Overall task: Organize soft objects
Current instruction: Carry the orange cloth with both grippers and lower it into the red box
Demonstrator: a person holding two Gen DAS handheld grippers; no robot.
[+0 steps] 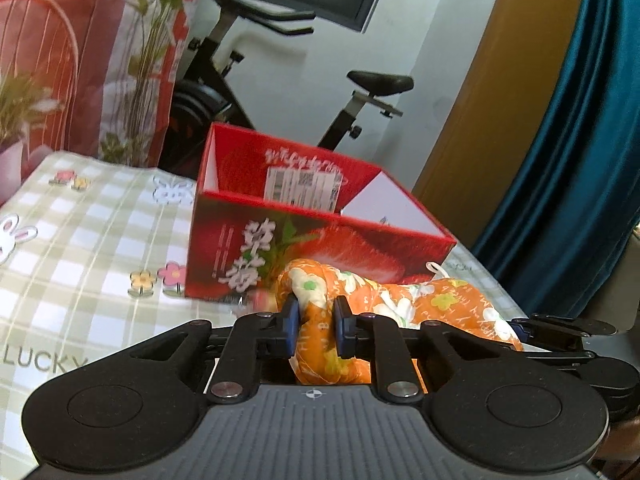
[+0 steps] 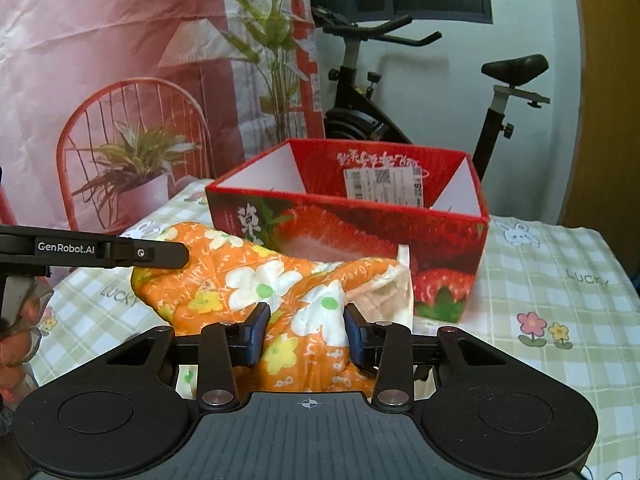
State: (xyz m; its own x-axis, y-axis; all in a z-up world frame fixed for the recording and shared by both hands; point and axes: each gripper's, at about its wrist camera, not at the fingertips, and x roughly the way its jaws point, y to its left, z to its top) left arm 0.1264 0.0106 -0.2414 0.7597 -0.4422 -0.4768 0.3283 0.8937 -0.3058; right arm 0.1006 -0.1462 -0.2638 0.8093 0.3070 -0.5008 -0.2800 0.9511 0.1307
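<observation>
Orange flowered quilted cloth (image 2: 256,280) clamped at both ends before open red strawberry-printed cardboard box (image 2: 360,240).

Left gripper (image 1: 316,320) and right gripper (image 2: 306,330) tilted down, jaws closed on bunched fabric; green checked tablecloth (image 2: 540,288) on surface, black exercise bike (image 2: 400,92) behind.

The orange floral quilted cloth (image 2: 256,280) looked soft and matt. The red strawberry box (image 1: 320,240) was glossy printed cardboard, white inside, with a paper label (image 2: 384,184). The checked tablecloth (image 1: 80,240) was smooth fabric. The right gripper (image 2: 306,332) was matt black plastic with metal pivot pins.
</observation>
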